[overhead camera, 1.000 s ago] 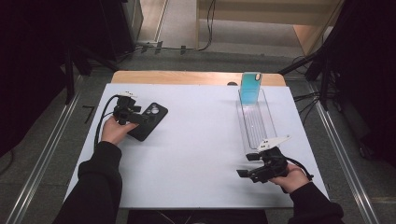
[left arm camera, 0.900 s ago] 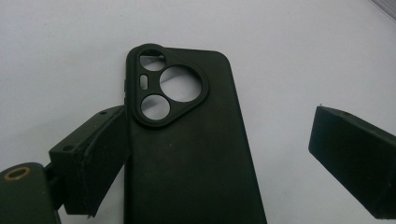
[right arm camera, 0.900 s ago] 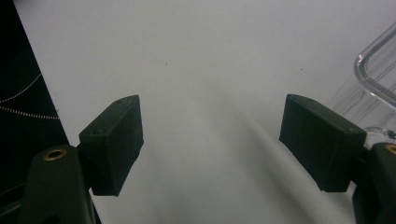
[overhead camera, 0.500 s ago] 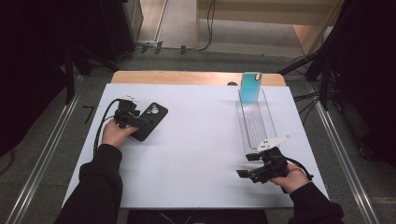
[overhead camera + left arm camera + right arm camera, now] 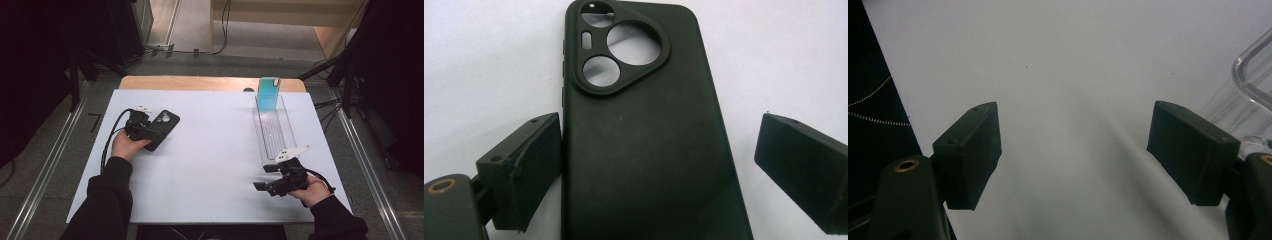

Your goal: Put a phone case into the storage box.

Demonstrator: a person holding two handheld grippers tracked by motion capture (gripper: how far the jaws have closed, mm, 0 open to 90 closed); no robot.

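I have the left gripper spread around the black phone case, flat on the white table; only 1 pad touches, so closing could skid it sideways; right gripper idles, jaws apart and empty.

Matt black rubbery phone case (smooth), clear glossy plastic tray, matt white tabletop.
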